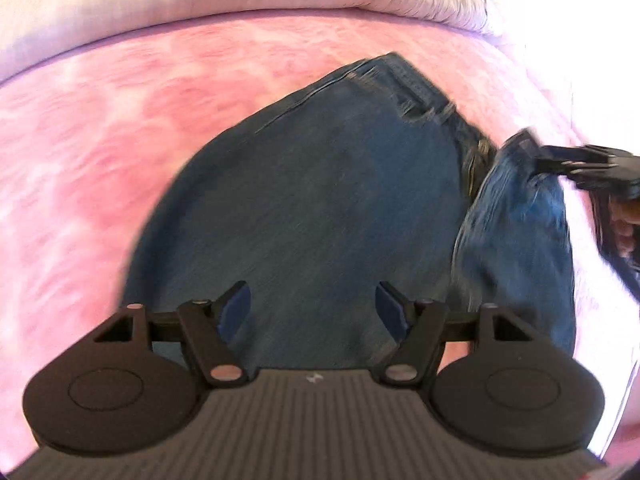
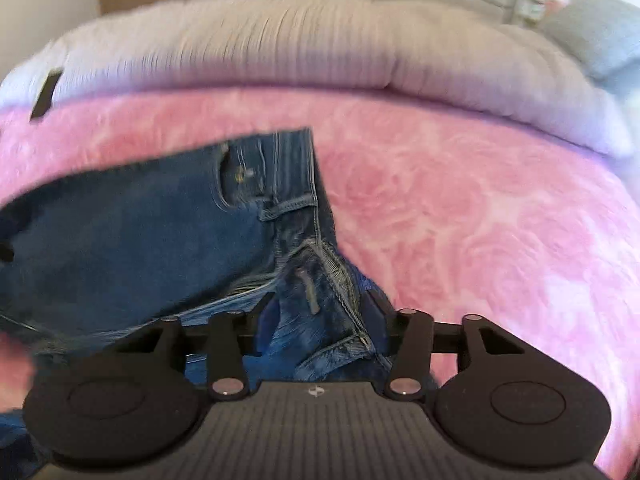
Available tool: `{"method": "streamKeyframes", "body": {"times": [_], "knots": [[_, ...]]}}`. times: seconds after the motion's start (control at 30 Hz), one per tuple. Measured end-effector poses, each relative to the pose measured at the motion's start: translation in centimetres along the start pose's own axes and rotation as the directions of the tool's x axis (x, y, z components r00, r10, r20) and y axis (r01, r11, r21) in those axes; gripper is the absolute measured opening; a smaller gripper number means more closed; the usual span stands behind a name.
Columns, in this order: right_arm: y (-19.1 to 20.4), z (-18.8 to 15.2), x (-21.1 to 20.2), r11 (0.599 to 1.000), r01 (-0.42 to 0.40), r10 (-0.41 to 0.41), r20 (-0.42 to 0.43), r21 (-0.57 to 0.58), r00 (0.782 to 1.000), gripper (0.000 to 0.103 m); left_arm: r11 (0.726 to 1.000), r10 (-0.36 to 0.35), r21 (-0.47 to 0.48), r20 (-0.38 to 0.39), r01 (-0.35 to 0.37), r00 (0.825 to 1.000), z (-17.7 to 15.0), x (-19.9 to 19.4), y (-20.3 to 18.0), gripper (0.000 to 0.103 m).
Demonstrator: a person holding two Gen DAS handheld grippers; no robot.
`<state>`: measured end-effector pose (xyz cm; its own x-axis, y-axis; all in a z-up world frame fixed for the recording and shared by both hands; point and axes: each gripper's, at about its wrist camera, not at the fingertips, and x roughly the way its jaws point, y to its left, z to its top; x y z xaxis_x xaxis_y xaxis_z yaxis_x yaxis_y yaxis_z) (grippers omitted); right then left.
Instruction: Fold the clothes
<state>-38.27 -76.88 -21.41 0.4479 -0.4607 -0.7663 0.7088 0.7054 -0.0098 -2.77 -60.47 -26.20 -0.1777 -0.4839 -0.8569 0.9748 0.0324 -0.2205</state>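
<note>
We see a pair of blue jeans lying folded on the pink blanket of a bed, ahead of and beneath both pairs of fingers. The left gripper has its fingers apart above the flat denim, with nothing between them. The right gripper also has its fingers apart; a bunched fold of the jeans near the fly seam sits between them, but we cannot tell whether either pad touches it. A pale quilt lies beyond the jeans.
</note>
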Motion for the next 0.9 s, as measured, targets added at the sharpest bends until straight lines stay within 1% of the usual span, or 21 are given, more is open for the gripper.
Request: {"method": "streamKeyframes", "body": {"times": [0.07,0.1,0.13,0.17,0.23,0.3,0.37,0.4,0.43,0.47,0.5,0.53,0.57,0.6,0.63,0.67,0.73,0.77,0.8,0.83,0.9], "knots": [[1.4,-1.8,-3.2,0.997,0.000,-0.001,0.006,0.077,1.000,0.059,0.999,0.043,0.020,-0.021,-0.042,0.999,-2.9,-2.7,1.3,0.067],[2.4,-2.7,-4.5,0.995,-0.008,0.009,-0.004,0.104,1.000,0.064,0.997,0.078,0.031,-0.032,-0.077,0.996,-4.5,-4.0,1.9,0.067],[3.6,-3.8,-5.7,0.992,-0.019,0.022,-0.020,0.126,1.000,0.066,0.993,0.114,0.042,-0.042,-0.112,0.993,-6.1,-5.3,2.6,0.067],[5.3,-5.3,-7.3,0.989,-0.034,0.040,-0.042,0.143,0.998,0.065,0.989,0.145,0.045,-0.051,-0.143,0.988,-7.7,-6.7,3.3,0.068],[8.8,-7.5,-9.8,0.986,-0.034,0.046,-0.075,0.162,0.996,0.065,0.985,0.175,-0.003,-0.062,-0.175,0.983,-11.2,-9.6,5.3,0.069],[13.2,-9.6,-12.6,0.985,-0.013,0.031,-0.103,0.173,0.994,0.066,0.979,0.185,-0.076,-0.063,-0.190,0.981,-14.3,-12.4,7.4,0.070],[17.3,-10.5,-14.6,0.983,0.001,0.020,-0.112,0.185,0.993,0.067,0.974,0.141,-0.166,-0.072,-0.151,0.987,-17.0,-14.2,9.4,0.073],[19.7,-10.9,-15.6,0.981,-0.001,0.024,-0.117,0.192,0.993,0.068,0.975,0.118,-0.182,-0.078,-0.130,0.990,-18.0,-14.6,10.0,0.073],[21.7,-10.9,-16.0,0.981,-0.020,0.044,-0.120,0.195,0.992,0.070,0.975,0.093,-0.194,-0.086,-0.109,0.992,-18.9,-14.9,10.5,0.073],[24.7,-10.9,-16.4,0.981,-0.056,0.079,-0.118,0.186,0.990,0.072,0.977,0.064,-0.197,-0.104,-0.083,0.993,-19.7,-14.9,10.9,0.073],[27.3,-10.7,-16.1,0.982,-0.098,0.118,-0.120,0.159,0.986,0.078,0.977,0.025,-0.208,-0.124,-0.050,0.992,-20.3,-14.6,11.2,0.073],[29.8,-10.5,-15.9,0.981,-0.139,0.156,-0.123,0.132,0.980,0.079,0.975,-0.015,-0.220,-0.144,-0.018,0.989,-20.9,-14.3,11.5,0.069],[32.6,-10.4,-15.5,0.979,-0.182,0.192,-0.130,0.087,0.973,0.079,0.973,-0.059,-0.229,-0.161,0.020,0.985,-21.4,-14.0,11.8,0.059],[35.6,-10.0,-14.7,0.977,-0.214,0.215,-0.146,0.024,0.966,0.079,0.970,-0.117,-0.233,-0.169,0.076,0.979,-21.7,-13.7,12.0,0.049],[37.9,-9.7,-14.1,0.974,-0.225,0.219,-0.154,-0.025,0.964,0.079,0.964,-0.169,-0.232,-0.176,0.126,0.970,-21.9,-13.5,12.1,0.034],[40.2,-9.4,-13.5,0.969,-0.237,0.223,-0.161,-0.075,0.961,0.079,0.964,-0.196,-0.213,-0.176,0.157,0.965,-21.7,-13.8,12.3,0.024],[43.6,-8.9,-12.3,0.952,-0.252,0.221,-0.176,-0.175,0.959,0.079,0.975,-0.198,-0.134,-0.168,0.176,0.966,-21.2,-15.1,12.6,0.019],[44.9,-9.0,-11.5,0.938,-0.246,0.200,-0.202,-0.242,0.959,0.078,0.978,-0.193,-0.106,-0.165,0.177,0.967,-21.0,-15.8,13.3,0.012],[46.3,-9.0,-10.8,0.920,-0.242,0.176,-0.226,-0.309,0.958,0.073,0.979,-0.193,-0.098,-0.162,0.178,0.968,-20.8,-16.5,14.3,0.010],[46.9,-9.2,-10.3,0.910,-0.242,0.161,-0.249,-0.338,0.955,0.068,0.980,-0.192,-0.091,-0.162,0.179,0.968,-20.7,-17.2,15.4,0.006],[47.0,-9.6,-10.0,0.918,-0.230,0.124,-0.317,-0.324,0.940,0.069,0.979,-0.191,-0.104,-0.193,0.173,0.963,-20.4,-18.0,18.5,0.005]]}}
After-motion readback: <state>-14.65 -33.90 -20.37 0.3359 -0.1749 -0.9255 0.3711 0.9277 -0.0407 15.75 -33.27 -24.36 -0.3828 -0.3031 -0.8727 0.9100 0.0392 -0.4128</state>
